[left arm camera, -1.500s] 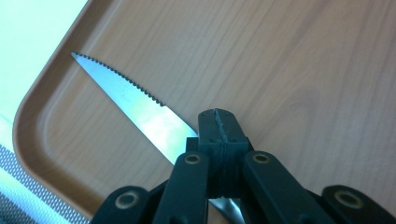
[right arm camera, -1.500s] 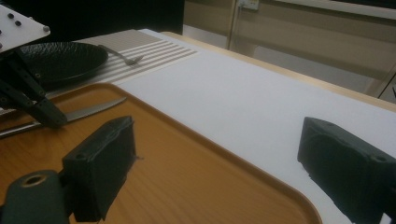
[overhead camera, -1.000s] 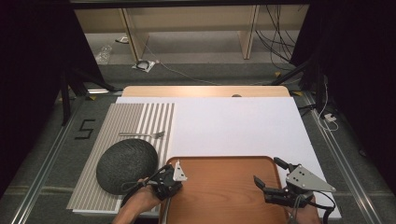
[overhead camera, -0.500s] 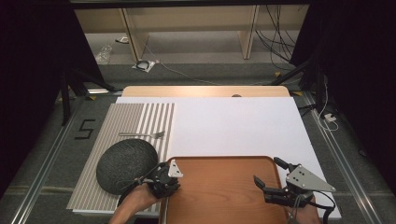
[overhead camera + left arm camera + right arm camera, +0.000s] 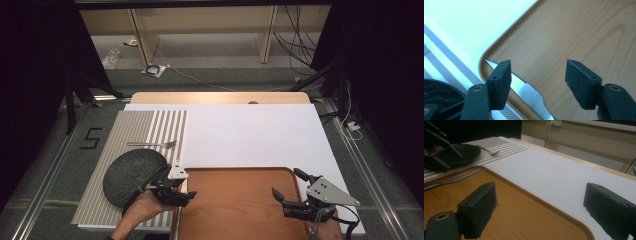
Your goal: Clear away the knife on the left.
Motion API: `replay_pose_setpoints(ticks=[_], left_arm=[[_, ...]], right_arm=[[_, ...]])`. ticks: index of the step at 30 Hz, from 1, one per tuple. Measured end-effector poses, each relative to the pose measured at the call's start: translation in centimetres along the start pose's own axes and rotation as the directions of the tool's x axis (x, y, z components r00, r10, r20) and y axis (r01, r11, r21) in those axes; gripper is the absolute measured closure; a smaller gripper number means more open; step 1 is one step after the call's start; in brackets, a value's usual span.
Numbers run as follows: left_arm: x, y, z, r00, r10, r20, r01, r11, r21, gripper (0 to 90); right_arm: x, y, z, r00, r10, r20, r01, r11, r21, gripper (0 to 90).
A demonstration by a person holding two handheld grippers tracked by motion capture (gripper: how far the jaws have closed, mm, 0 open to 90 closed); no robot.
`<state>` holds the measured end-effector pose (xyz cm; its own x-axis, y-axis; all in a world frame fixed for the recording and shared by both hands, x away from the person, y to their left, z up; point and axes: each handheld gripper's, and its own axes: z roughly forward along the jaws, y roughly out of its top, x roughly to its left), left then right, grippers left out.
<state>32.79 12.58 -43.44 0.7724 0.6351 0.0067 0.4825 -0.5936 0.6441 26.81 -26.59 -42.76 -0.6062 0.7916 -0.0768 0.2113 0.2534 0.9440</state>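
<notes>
- The knife [image 5: 529, 93] on the tray [image 5: 574, 37] is partly hidden behind a black gripper jaw, and its handle runs off the bottom edge.
- The dark plate [image 5: 439, 92] is cut off at the left corner.
- The fork [image 5: 152, 144] is too small to see its prongs.
- The person's arm [image 5: 132, 220] leaves at the bottom edge.

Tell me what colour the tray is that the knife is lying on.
The tray is a reddish-brown wood grain, clearest in the left gripper view, where the knife lies by its rim.
</notes>
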Motion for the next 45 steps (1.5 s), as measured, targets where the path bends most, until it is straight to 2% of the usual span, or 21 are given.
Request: replay_pose_setpoints(ticks=[7,16,30,37,39,42,45], left_arm=[[0.9,0.0,-0.8,0.9995,-0.03,-0.014,0.029,0.9977,-0.061,29.4],[1.9,-0.1,-1.6,0.997,-0.055,-0.055,0.047,0.9904,-0.13,26.1],[3.3,-0.2,-2.4,0.9918,-0.089,-0.092,0.072,0.9823,-0.173,23.7],[4.0,-0.1,-3.2,0.9881,-0.107,-0.111,0.082,0.9741,-0.211,22.5],[4.2,-0.2,-3.4,0.9872,-0.11,-0.116,0.082,0.972,-0.22,22.4],[4.6,-0.3,-3.5,0.9851,-0.119,-0.125,0.088,0.97,-0.227,21.8],[4.8,-0.5,-3.5,0.9828,-0.126,-0.135,0.092,0.9687,-0.231,21.5]], right_arm=[[0.0,0.0,0.0,1.0,0.002,0.0,-0.002,1.0,-0.005,12.3],[0.0,0.0,-0.1,1.0,0.004,-0.003,-0.004,1.0,-0.014,12.3],[-0.2,-0.1,-0.1,0.9996,0.026,-0.015,-0.026,0.999,-0.027,12.3],[-0.5,-0.2,-0.2,0.9994,0.032,-0.015,-0.033,0.999,-0.017,12.3],[-0.5,-0.2,-0.1,0.9992,0.037,-0.017,-0.037,0.999,-0.029,12.2],[-0.5,-0.2,-0.2,0.9993,0.034,-0.016,-0.034,0.999,-0.017,12.2],[-0.4,-0.2,-0.1,0.9993,0.033,-0.017,-0.033,0.999,-0.029,12.3]])
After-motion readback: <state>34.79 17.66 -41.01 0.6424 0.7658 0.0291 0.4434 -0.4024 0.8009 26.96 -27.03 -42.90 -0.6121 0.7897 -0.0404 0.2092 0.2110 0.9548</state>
